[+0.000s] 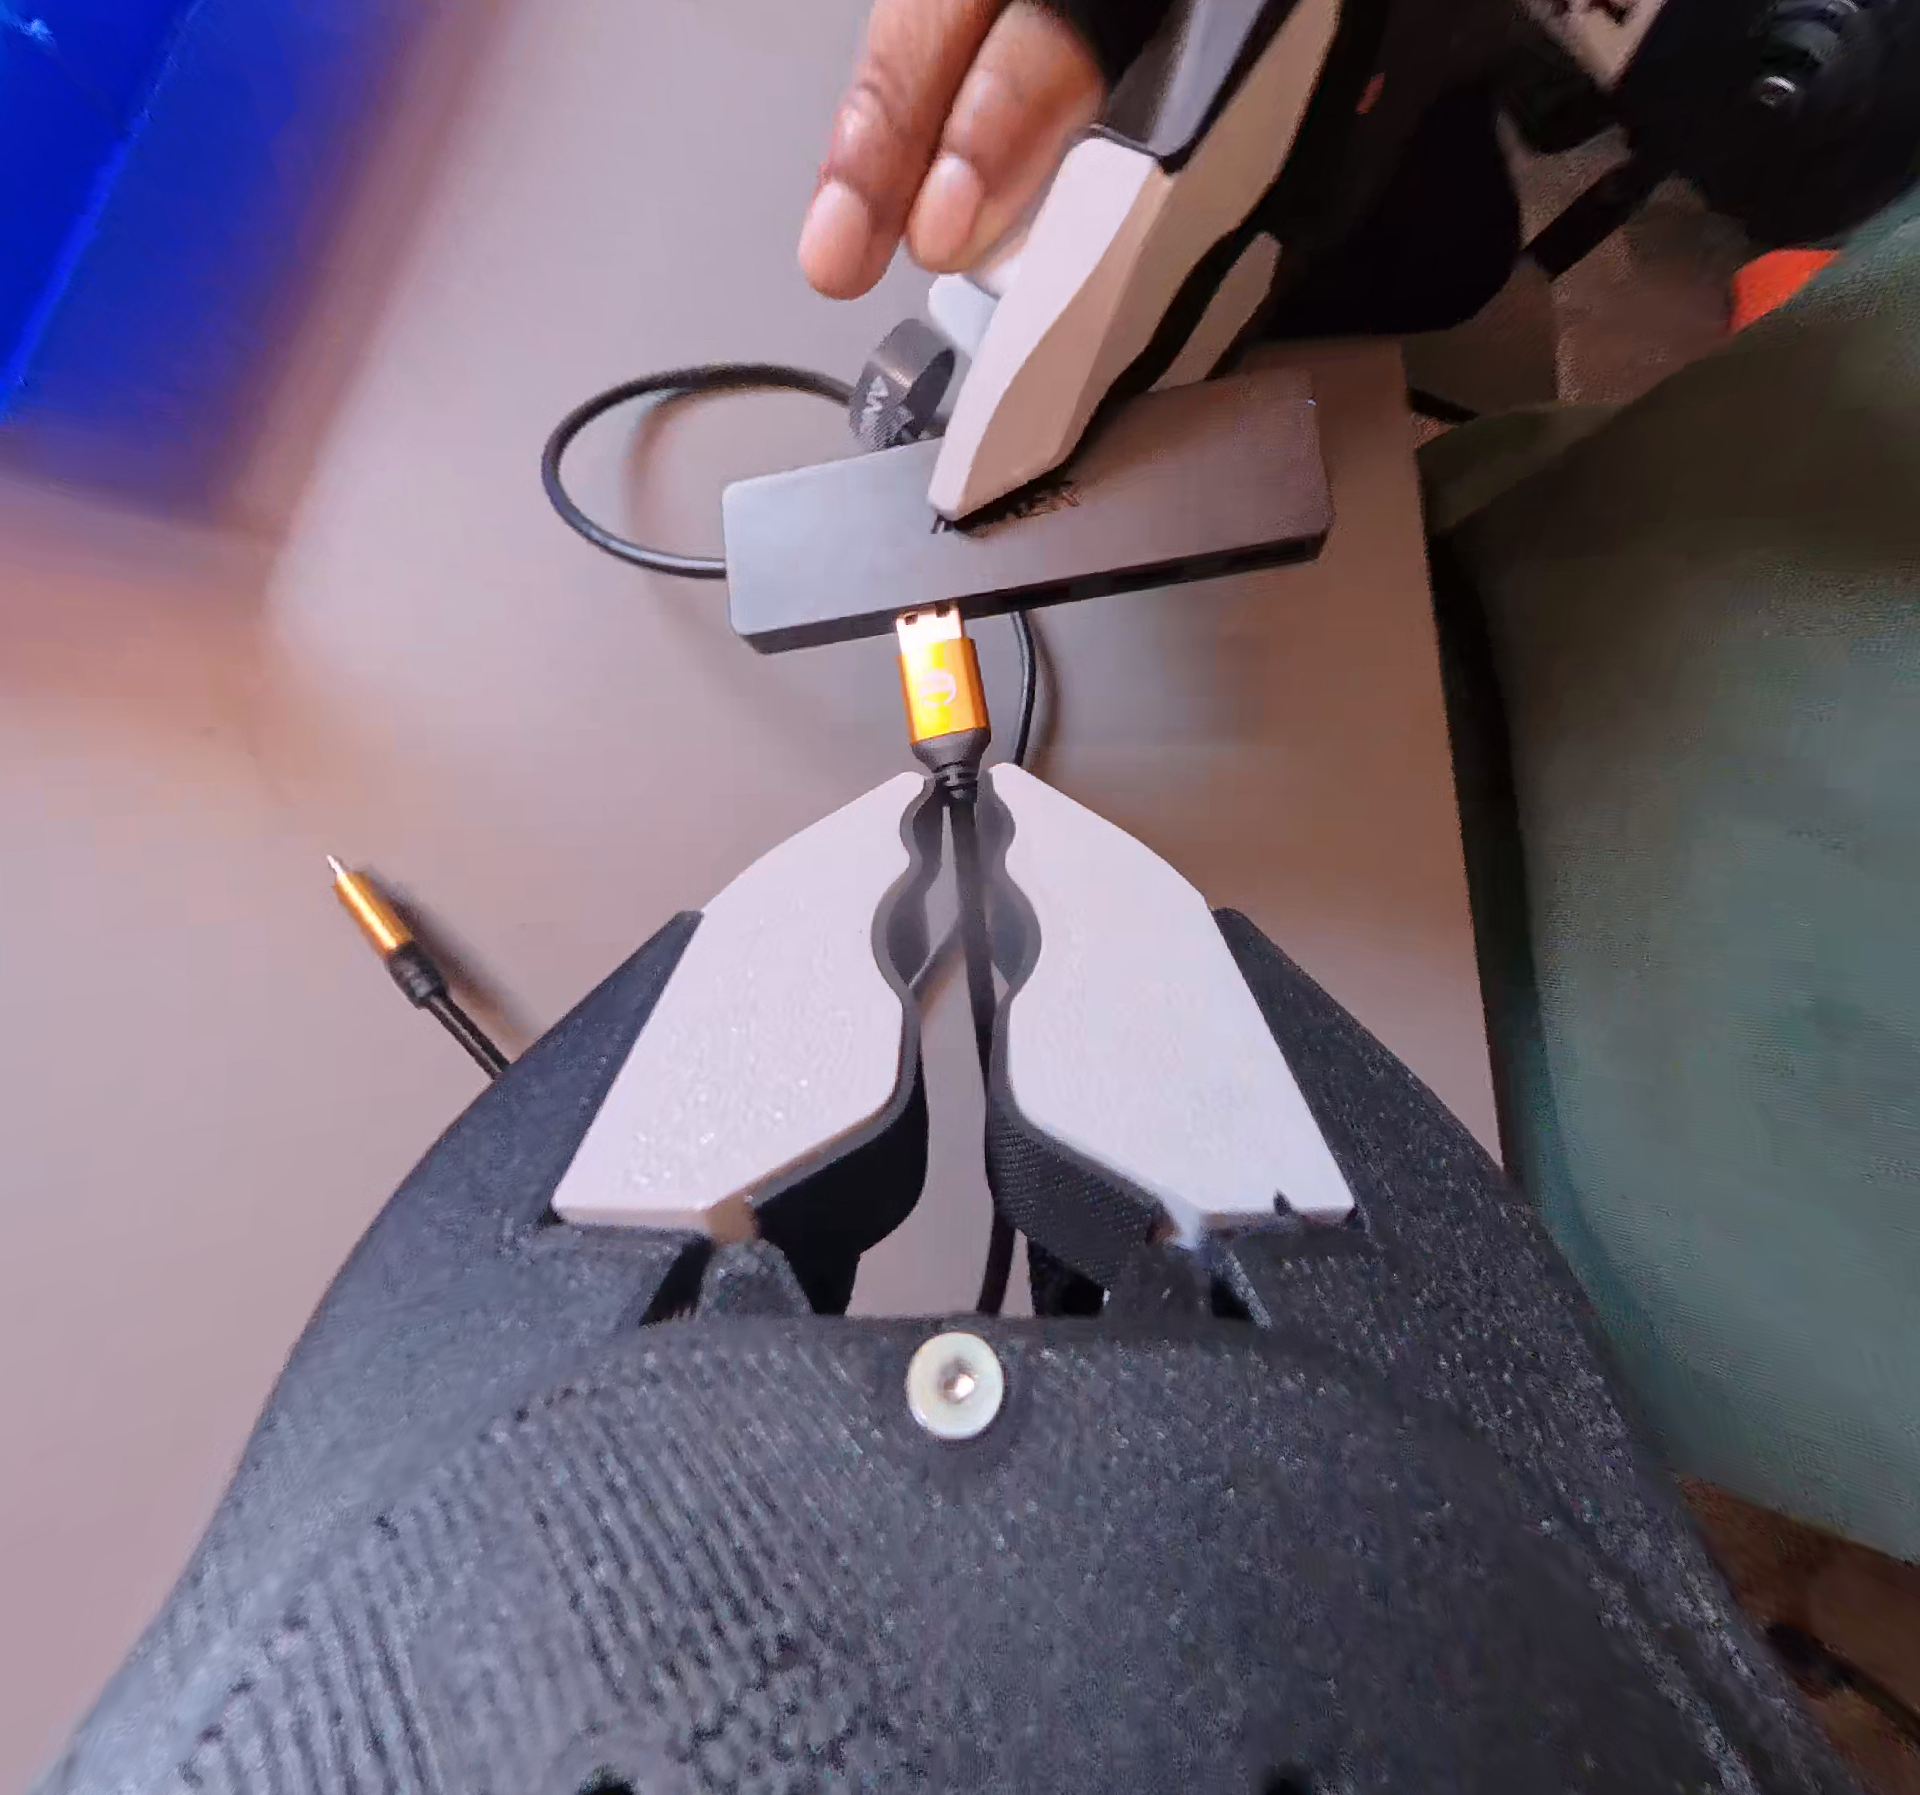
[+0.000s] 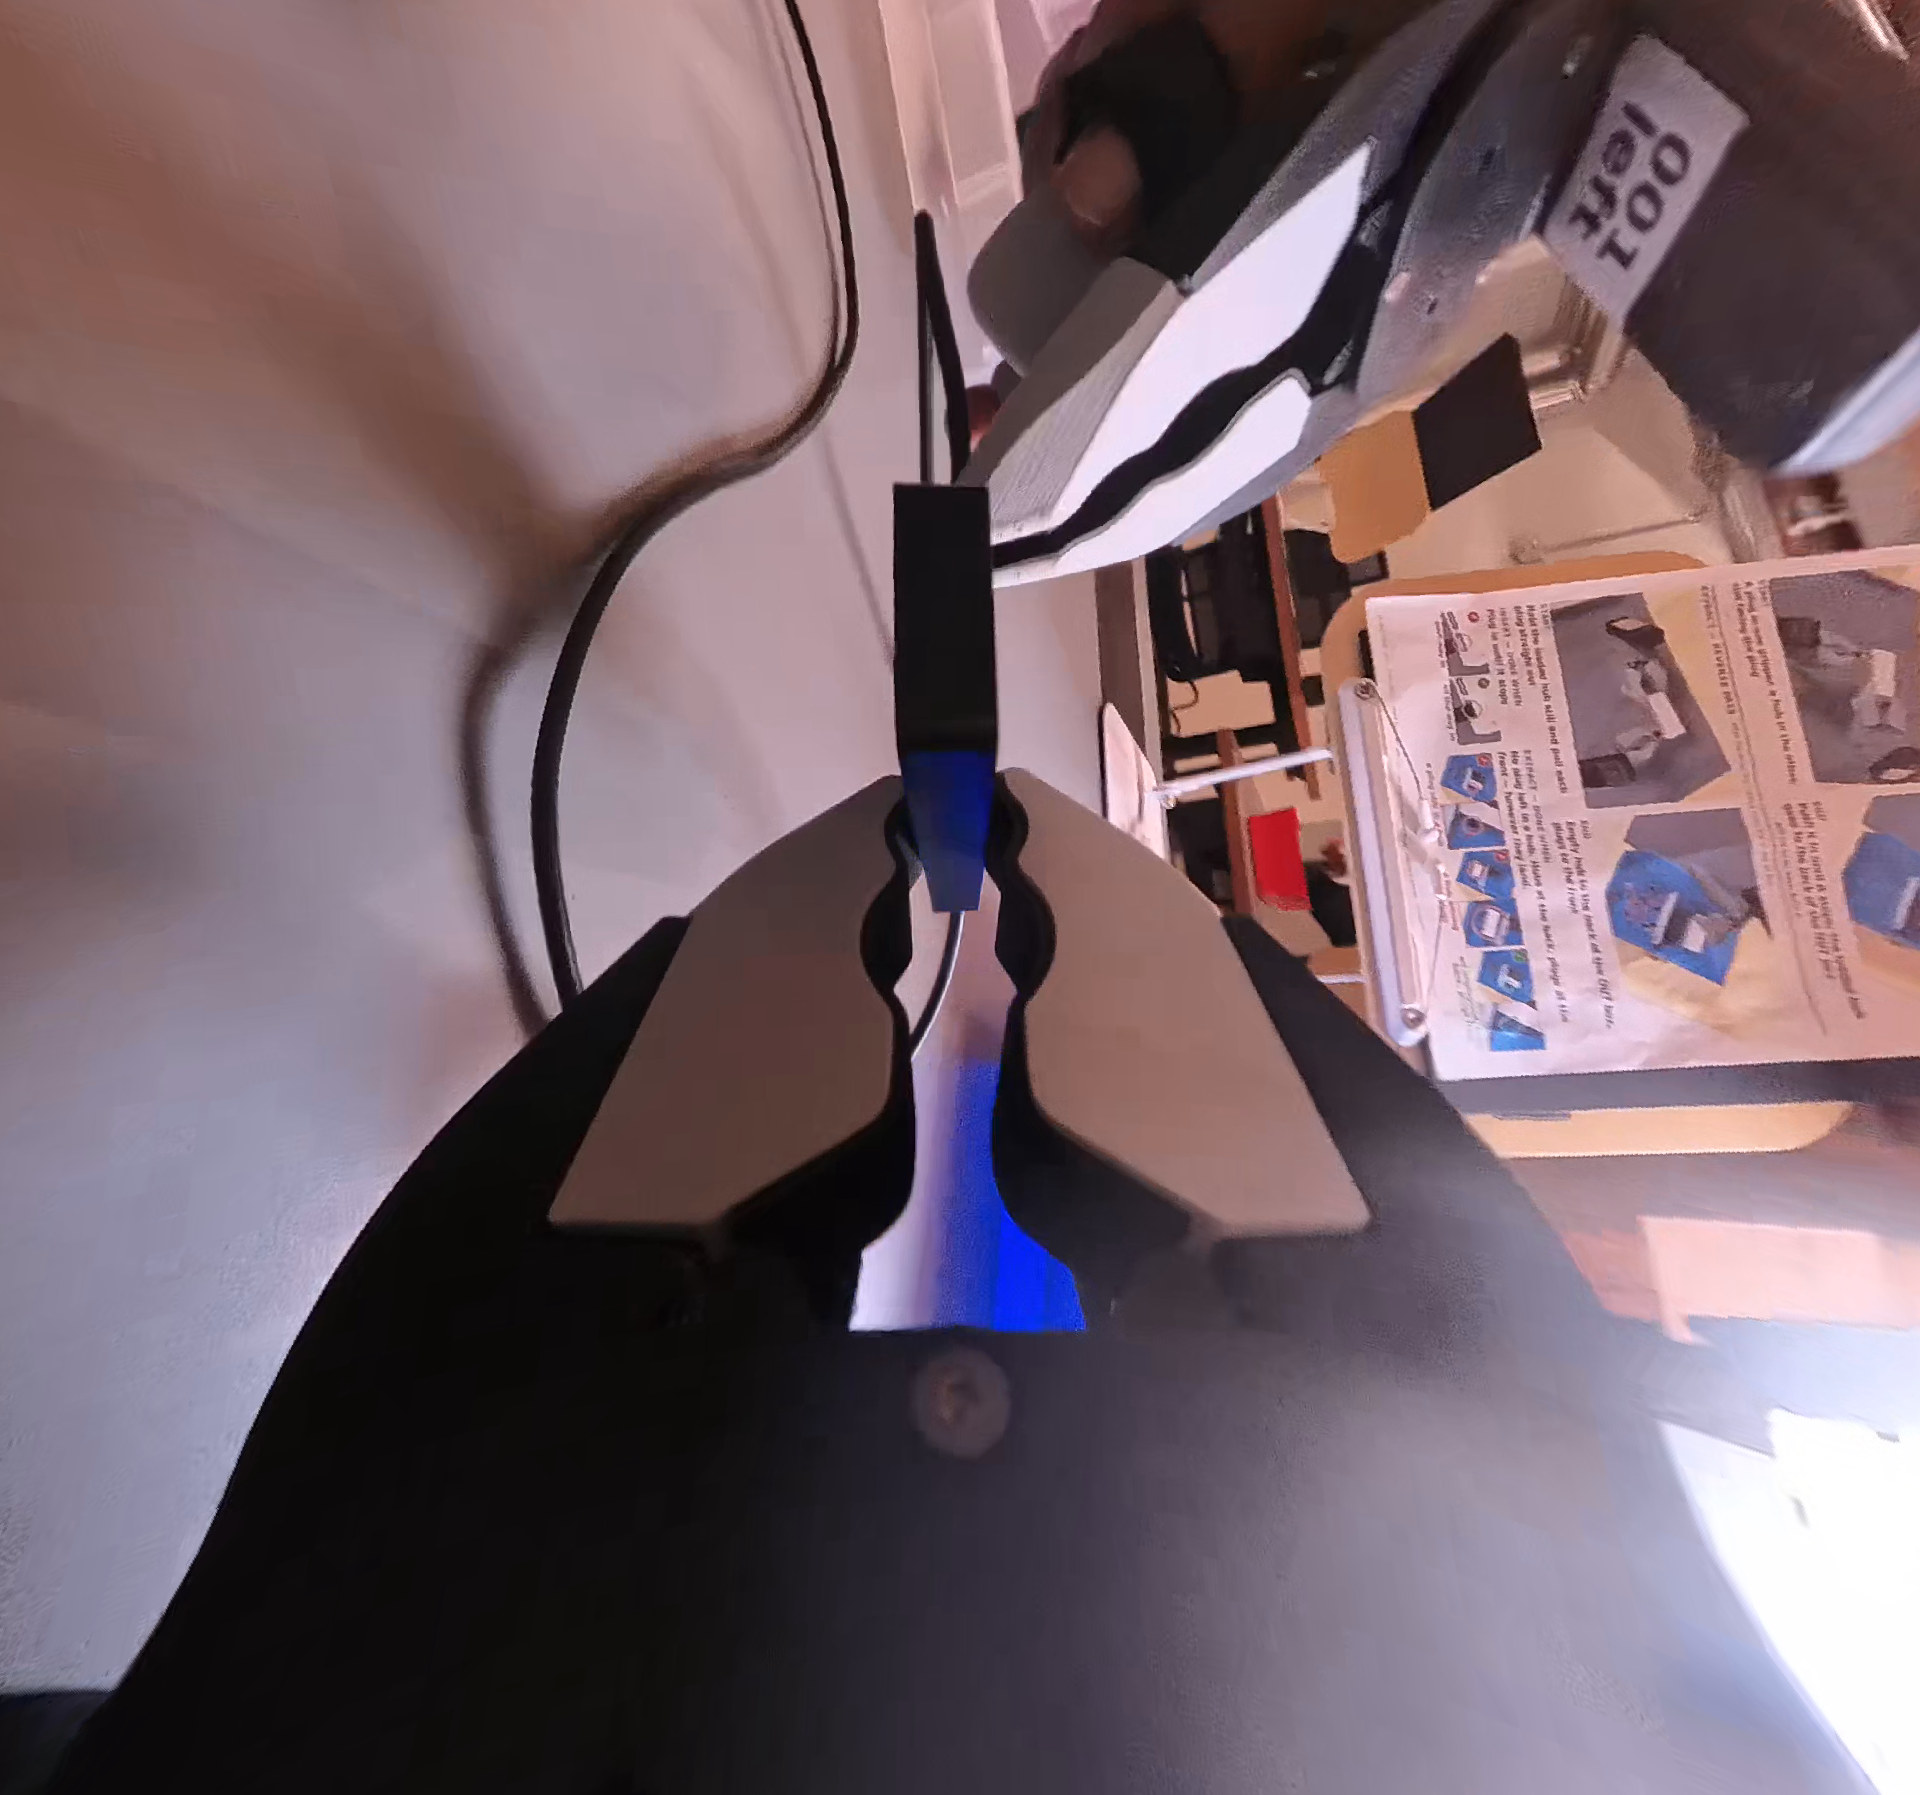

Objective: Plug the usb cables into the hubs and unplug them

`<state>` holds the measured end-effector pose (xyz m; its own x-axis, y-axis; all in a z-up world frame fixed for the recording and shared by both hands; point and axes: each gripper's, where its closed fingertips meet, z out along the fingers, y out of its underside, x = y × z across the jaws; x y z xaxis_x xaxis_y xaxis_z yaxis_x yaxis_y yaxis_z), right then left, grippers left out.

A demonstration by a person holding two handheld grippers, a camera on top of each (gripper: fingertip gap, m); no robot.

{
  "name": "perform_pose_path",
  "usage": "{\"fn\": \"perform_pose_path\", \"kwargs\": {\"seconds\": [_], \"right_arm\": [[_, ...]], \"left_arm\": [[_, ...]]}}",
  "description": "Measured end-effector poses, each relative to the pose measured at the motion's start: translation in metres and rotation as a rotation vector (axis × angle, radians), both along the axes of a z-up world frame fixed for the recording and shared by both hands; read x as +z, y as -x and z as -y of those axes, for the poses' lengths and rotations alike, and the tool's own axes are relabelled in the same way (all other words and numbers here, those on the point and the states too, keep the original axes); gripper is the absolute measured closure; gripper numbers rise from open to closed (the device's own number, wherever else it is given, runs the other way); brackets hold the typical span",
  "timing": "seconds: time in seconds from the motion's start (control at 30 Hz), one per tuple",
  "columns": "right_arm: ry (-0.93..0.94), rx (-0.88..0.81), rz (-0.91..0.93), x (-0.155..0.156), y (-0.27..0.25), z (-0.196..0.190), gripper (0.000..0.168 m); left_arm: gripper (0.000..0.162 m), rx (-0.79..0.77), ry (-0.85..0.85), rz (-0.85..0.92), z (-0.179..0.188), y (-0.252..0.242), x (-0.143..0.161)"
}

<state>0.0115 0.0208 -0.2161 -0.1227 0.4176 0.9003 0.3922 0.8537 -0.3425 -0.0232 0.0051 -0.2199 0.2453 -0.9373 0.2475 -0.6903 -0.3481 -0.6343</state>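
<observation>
The left gripper (image 1: pixel 956 779), jaws pinched on the thin, limp black cable (image 1: pixel 977 924) just behind its rigid orange plug (image 1: pixel 940 696), holds that plug at a port of the light, stiff black hub (image 1: pixel 1023 540), itself clamped edgewise above the table (image 1: pixel 312 706) in the right gripper (image 2: pixel 945 789); the plug body likely offers the firmer hold
</observation>
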Motion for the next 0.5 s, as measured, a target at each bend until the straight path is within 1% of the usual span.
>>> {"fn": "perform_pose_path", "kwargs": {"seconds": [0.13, 0.2, 0.23, 0.33, 0.5], "right_arm": [[0.080, 0.038, -0.100, 0.017, 0.000, 0.004, 0.156], [0.105, 0.033, -0.115, 0.019, 0.003, 0.004, 0.152], [0.101, 0.024, -0.104, 0.017, 0.005, 0.004, 0.149], [0.092, 0.030, -0.056, 0.010, 0.005, 0.007, 0.156], [0.090, 0.020, -0.037, 0.009, 0.002, 0.006, 0.156]], "left_arm": [[0.156, 0.019, 0.039, 0.137, 0.007, -0.002, 0.016], [0.156, 0.007, 0.073, 0.191, 0.014, -0.008, 0.022], [0.156, -0.003, 0.076, 0.200, 0.017, -0.011, 0.022], [0.156, -0.032, 0.059, 0.188, 0.022, -0.018, 0.021], [0.156, -0.038, 0.064, 0.201, 0.025, -0.025, 0.023]]}}
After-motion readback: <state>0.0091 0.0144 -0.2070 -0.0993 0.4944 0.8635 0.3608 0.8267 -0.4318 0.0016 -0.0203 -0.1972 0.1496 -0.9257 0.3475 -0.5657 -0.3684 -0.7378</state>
